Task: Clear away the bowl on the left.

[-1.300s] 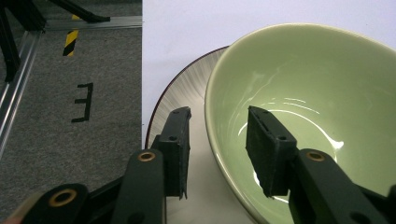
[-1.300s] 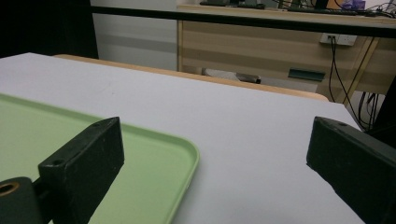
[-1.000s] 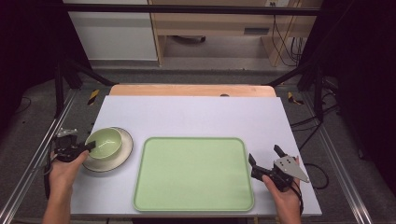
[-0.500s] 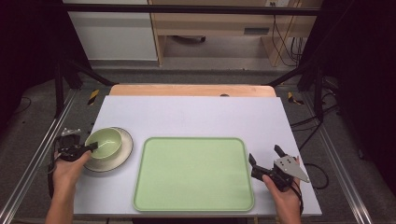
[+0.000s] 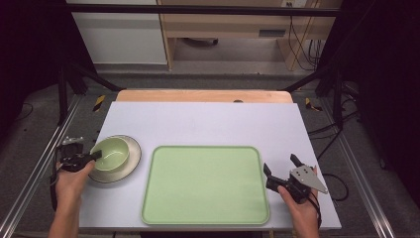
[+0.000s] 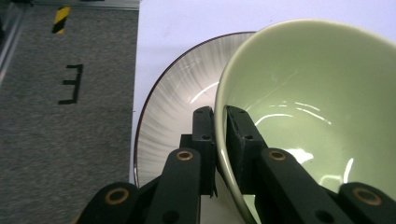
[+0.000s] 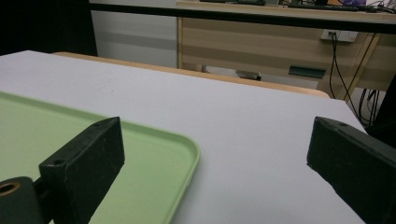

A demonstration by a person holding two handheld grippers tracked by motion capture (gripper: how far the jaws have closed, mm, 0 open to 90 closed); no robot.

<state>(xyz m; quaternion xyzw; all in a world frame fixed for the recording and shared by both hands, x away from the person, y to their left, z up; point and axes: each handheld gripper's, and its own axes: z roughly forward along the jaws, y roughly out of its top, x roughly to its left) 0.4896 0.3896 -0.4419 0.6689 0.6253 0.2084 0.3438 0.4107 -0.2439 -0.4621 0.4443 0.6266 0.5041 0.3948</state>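
Observation:
A pale green bowl [image 5: 113, 152] sits on a striped white plate [image 5: 130, 164] at the table's left. My left gripper [image 5: 95, 155] is shut on the bowl's near-left rim. In the left gripper view its jaws pinch the rim of the bowl [image 6: 317, 107], one jaw inside and one outside, above the plate [image 6: 173, 107]. A large light green tray [image 5: 205, 184] lies at the centre front. My right gripper [image 5: 280, 164] stands open just beyond the tray's right edge with nothing between its jaws. The right gripper [image 7: 217, 135] looks over the tray's corner [image 7: 154, 158].
The white table top [image 5: 208, 121] stretches behind the tray, with a wooden strip along its far edge. Grey floor and metal rails run along both sides. A wooden cabinet and cables stand at the back.

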